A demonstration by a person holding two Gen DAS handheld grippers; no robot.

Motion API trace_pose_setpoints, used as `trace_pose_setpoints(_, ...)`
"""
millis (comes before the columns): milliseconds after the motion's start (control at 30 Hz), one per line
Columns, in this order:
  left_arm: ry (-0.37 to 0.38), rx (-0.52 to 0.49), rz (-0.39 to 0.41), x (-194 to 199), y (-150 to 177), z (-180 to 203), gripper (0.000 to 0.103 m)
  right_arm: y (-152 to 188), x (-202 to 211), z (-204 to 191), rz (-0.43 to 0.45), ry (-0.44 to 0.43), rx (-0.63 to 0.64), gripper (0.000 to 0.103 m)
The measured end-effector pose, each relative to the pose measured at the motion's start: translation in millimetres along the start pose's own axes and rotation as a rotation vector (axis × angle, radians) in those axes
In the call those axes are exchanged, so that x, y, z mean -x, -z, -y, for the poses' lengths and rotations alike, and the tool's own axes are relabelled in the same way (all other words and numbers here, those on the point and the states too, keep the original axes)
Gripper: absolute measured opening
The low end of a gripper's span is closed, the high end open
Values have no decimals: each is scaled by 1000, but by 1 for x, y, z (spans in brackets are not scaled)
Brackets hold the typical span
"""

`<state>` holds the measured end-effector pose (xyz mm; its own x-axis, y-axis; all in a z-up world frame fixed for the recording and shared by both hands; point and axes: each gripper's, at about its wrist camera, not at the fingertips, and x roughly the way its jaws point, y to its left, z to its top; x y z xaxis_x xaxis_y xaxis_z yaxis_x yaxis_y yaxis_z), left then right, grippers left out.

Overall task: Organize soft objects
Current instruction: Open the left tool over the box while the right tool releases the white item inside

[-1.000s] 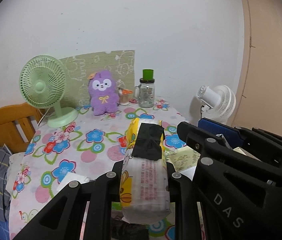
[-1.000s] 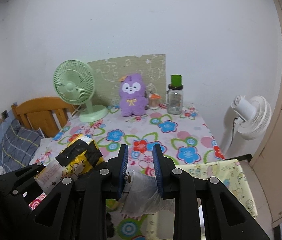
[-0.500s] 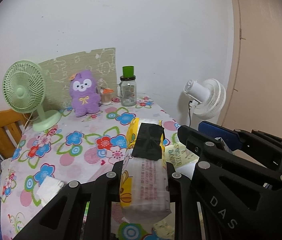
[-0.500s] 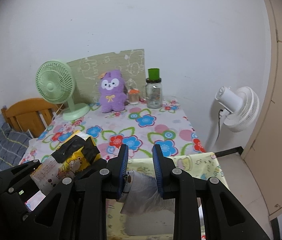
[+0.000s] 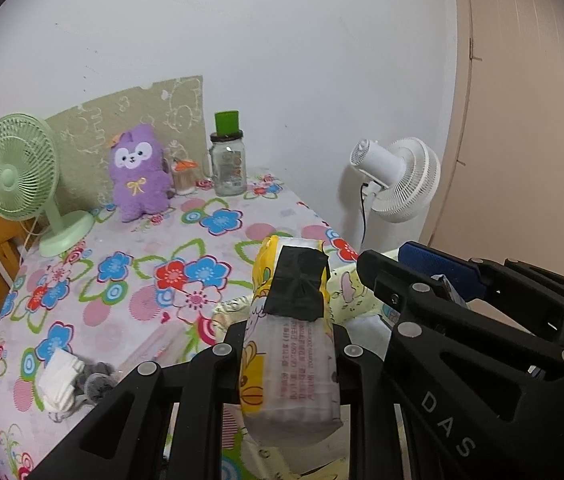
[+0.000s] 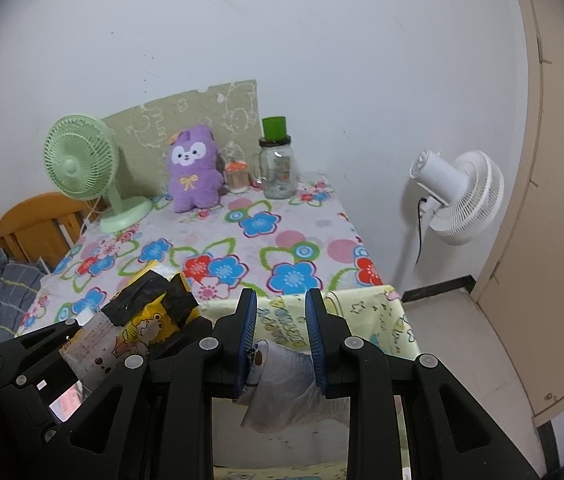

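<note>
Left gripper [image 5: 288, 350], black two-finger claw nearest the lens, clamped on a yellow-and-white plastic tissue pack patched with black tape [image 5: 292, 340], pack upright between the fingers and carried above the near table edge. Right gripper [image 6: 282, 334], black with blue pads [image 6: 246, 334], closed on a crumpled translucent white plastic bag [image 6: 290, 384] that hangs below the fingertips. Same right gripper visible at the right of the left wrist view [image 5: 462, 320], just beside the left one. Beneath both, a pale yellow cloth with cartoon prints [image 6: 362, 316] draped at the near right corner of the table. Table itself covered by a white cloth printed with red, blue and pink flowers [image 5: 129, 280]. Near its left edge, a folded white sock [image 5: 57, 380] touching a small grey fuzzy item [image 5: 95, 380], kind unclear. At the far side against the wall, left to right: a mint-green desk fan [image 5: 21, 172], a purple plush animal with a yellow bow [image 5: 137, 172], a small container with an orange lid [image 5: 185, 176], and a clear glass jar with a green cap [image 5: 227, 160]. Behind these, an olive sheet with white line drawings [image 5: 133, 120] leaning on the white wall. Left of the table, a wooden chair back [image 6: 37, 224]. Right of it, a white standing fan [image 6: 458, 196] beside a beige door [image 5: 522, 120].
</note>
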<state>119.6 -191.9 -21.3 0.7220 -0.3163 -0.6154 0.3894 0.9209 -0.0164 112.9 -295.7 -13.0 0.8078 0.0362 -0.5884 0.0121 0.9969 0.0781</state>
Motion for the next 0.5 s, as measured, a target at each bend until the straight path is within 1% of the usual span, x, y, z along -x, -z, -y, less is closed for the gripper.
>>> trace_pose_setpoints(167,8,-12,-29,-14,2,9,19,5,-12,13,-23,3,-22,28)
trace_pose_setpoints(267,11,-16,-44,-20,3,13,20,8,-18,19,-38,1,-33,33)
trace_pose_setpoints(300,11,-16,-48,-21,3,14,20,9,-20,21,-45,6,-34,39)
trace_pose_setpoints(333,13,-14,-55,-24,4,15,20,9,-21,22,-48,7,-34,55)
trace_pose_setpoints(367,15,-12,-59,-26,4,15,21,10,-22,24,-52,7,-36,64)
trace_pose_setpoints(400,14,-9,-63,-27,4,15,21,11,-22,25,-50,6,-44,76)
trace_pose_setpoints(433,8,-7,-67,-30,4,15,21,11,-22,28,-43,8,-57,79)
trace_pose_setpoints(500,8,-1,-77,-33,5,16,21,12,-23,30,-44,13,-61,82)
